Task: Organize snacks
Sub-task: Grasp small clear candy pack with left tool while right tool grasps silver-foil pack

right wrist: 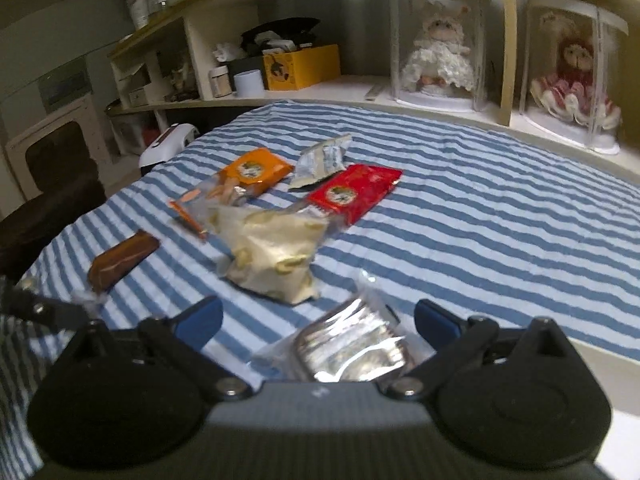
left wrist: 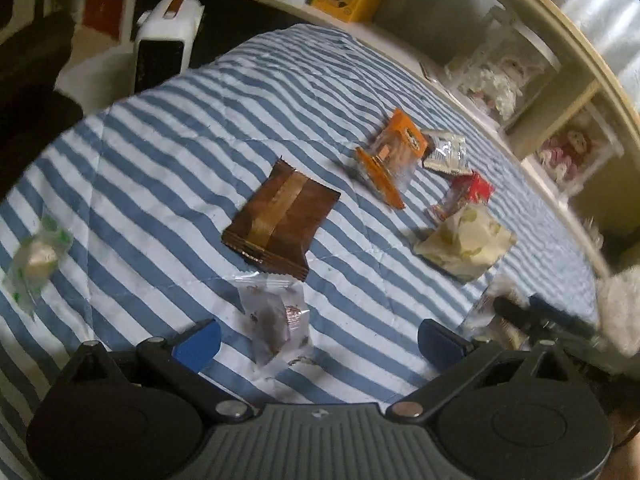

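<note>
Snack packets lie scattered on a blue-and-white striped cloth [left wrist: 168,160]. My left gripper [left wrist: 318,342] is open, its blue fingertips either side of a small clear packet [left wrist: 276,320] with a dark sweet inside. Beyond it lie a brown packet [left wrist: 282,220], an orange packet [left wrist: 390,156], a silver one [left wrist: 446,152], a red one [left wrist: 466,196] and a cream packet [left wrist: 466,240]. My right gripper [right wrist: 318,322] is open over a shiny silver packet [right wrist: 352,344]. Ahead of it are the cream packet [right wrist: 274,256], red packet [right wrist: 354,192], orange packet [right wrist: 248,172], silver packet [right wrist: 322,160] and brown packet [right wrist: 122,260].
A clear packet with green print [left wrist: 36,260] lies at the cloth's left edge. A curved shelf behind holds a yellow box [right wrist: 300,66], a white cup [right wrist: 249,82] and two dolls in clear cases [right wrist: 438,52]. A white appliance [left wrist: 164,44] stands off the far left corner.
</note>
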Demonstrator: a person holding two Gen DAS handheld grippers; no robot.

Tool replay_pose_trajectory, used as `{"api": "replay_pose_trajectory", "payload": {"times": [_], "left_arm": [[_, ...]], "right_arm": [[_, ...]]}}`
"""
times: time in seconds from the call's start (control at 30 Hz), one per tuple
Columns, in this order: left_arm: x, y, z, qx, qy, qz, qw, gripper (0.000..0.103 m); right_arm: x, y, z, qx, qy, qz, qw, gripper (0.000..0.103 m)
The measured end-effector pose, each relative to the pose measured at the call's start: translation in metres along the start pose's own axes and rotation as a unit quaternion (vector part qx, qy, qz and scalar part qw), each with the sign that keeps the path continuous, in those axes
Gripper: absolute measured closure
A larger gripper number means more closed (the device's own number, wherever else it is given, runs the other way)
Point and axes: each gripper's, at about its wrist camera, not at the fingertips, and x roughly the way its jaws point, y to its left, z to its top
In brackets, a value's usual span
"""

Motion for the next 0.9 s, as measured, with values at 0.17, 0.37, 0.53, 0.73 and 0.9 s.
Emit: {"api": "replay_pose_trajectory", "payload": {"times": [0.17, 0.37, 0.53, 0.73, 0.9], "left_arm": [[0.000, 0.006, 0.001, -0.033, 0.023, -0.062, 0.9973, 0.000], [0.002, 0.015, 0.000, -0.085, 0.036, -0.075, 0.9929, 0.007], [0.003, 0.021, 0.000, -0.102, 0.025, -0.069, 0.9921, 0.020], [0.009, 0.021, 0.004, -0.103, 0.011, -0.038, 0.9939, 0.036], [0.016, 0.012, 0.006, -0.069, 0.001, -0.014, 0.9975, 0.043]], "right_arm": [[0.011, 0.000, 0.000, -0.005, 0.030, 0.033, 0.999, 0.000], [0.003, 0.012, -0.005, -0.009, 0.082, 0.077, 0.994, 0.000], [-0.008, 0.029, -0.012, -0.011, 0.126, 0.124, 0.984, 0.000], [-0.017, 0.063, -0.027, -0.036, 0.152, 0.109, 0.982, 0.000], [-0.012, 0.084, -0.035, -0.038, 0.152, 0.041, 0.987, 0.003]]}}
